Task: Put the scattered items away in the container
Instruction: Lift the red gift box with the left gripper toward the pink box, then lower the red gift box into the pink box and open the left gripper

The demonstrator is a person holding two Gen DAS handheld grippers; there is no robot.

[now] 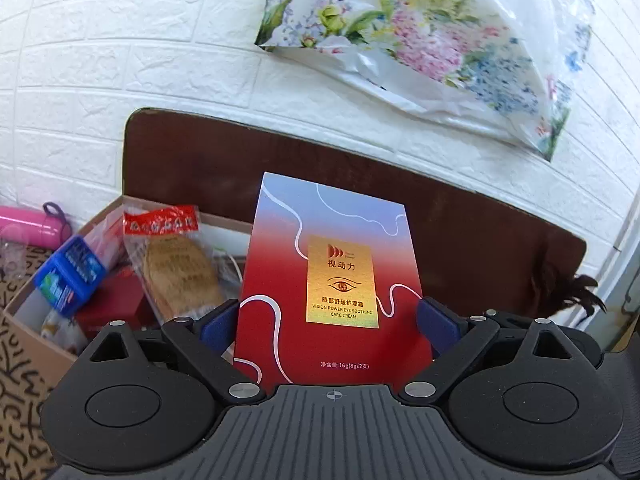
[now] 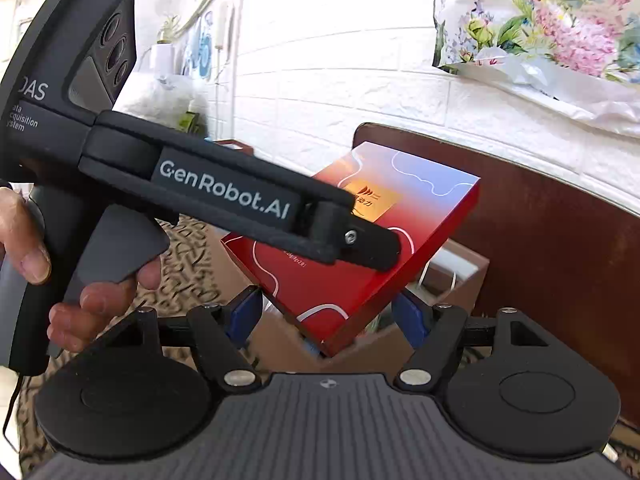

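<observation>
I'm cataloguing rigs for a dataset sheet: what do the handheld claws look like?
Both are matte black with ribbed housings, round pivot discs, silver rivets and blue finger pads. The left claw, seen from the right wrist, carries white "GenRobot.AI" lettering, a grey trigger and a three-lens camera head. A bare hand grips it.

White brick-pattern wall (image 1: 120,60) behind a dark brown headboard (image 1: 460,216).
</observation>
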